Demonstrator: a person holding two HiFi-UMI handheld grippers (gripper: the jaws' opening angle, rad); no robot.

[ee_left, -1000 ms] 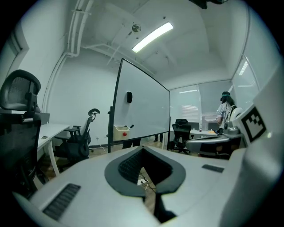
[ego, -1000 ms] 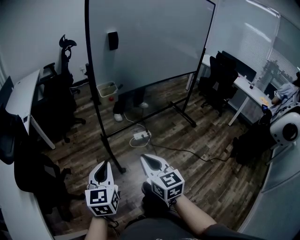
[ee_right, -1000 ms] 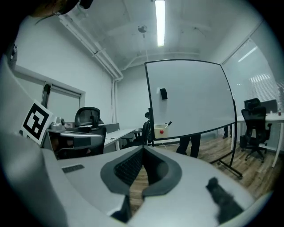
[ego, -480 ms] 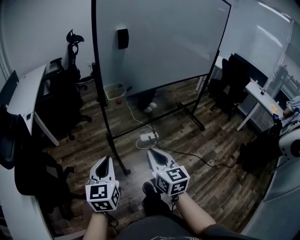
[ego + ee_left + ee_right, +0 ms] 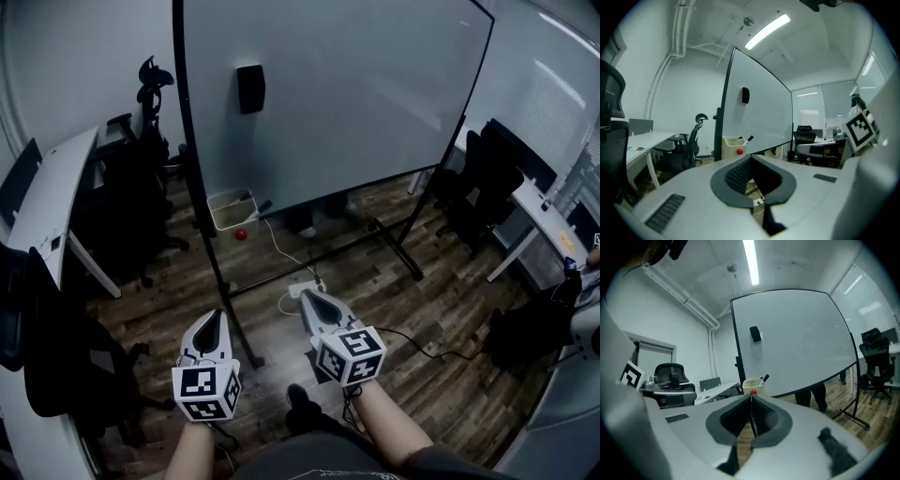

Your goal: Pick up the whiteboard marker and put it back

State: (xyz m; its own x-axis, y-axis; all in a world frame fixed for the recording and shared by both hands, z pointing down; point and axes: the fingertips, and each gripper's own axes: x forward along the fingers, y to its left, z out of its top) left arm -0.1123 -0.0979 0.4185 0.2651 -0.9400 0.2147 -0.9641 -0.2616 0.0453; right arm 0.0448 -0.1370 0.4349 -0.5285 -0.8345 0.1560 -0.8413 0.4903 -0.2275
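Two grippers, left gripper (image 5: 213, 322) and right gripper (image 5: 308, 300), jaws closed and empty, aim at the far whiteboard (image 5: 356, 94). The marker (image 5: 264, 205) stands in the cream bin (image 5: 214, 212) at the board's lower left, likely the target.

Dim, cool indoor light; fisheye views.
Ceiling strip light (image 5: 767, 32) glares overhead; whiteboard (image 5: 337, 94) evenly lit, edges bowed, corners vignetted black; right gripper (image 5: 751, 398) seemingly soft-focus up close.
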